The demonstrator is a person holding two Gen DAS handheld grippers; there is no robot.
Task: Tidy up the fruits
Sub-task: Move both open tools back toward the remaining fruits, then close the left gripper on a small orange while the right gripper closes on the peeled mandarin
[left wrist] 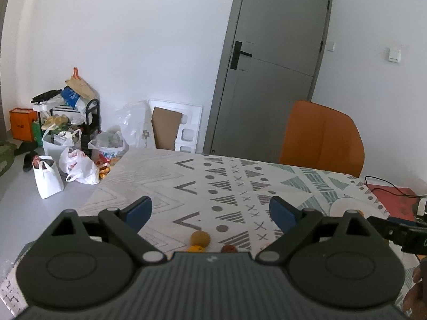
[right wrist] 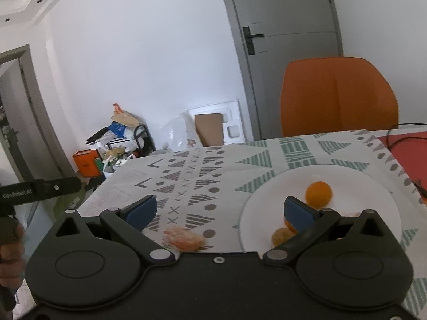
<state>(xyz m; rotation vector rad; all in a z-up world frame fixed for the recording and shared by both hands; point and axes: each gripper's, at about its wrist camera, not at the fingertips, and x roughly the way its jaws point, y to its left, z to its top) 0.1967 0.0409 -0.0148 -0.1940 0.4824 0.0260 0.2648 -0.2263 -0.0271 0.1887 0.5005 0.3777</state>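
The left gripper (left wrist: 210,212) is held with its jaws spread wide, nothing between the blue pads. The right gripper (right wrist: 220,210) is likewise held wide open and empty. A hand (right wrist: 10,253) is seen at its left.

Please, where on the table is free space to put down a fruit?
Free: the far half of the tablecloth, toward the orange chair, and the plate's far rim. Crowded: the near edge, with the kiwi, and the plate's near side around the orange.
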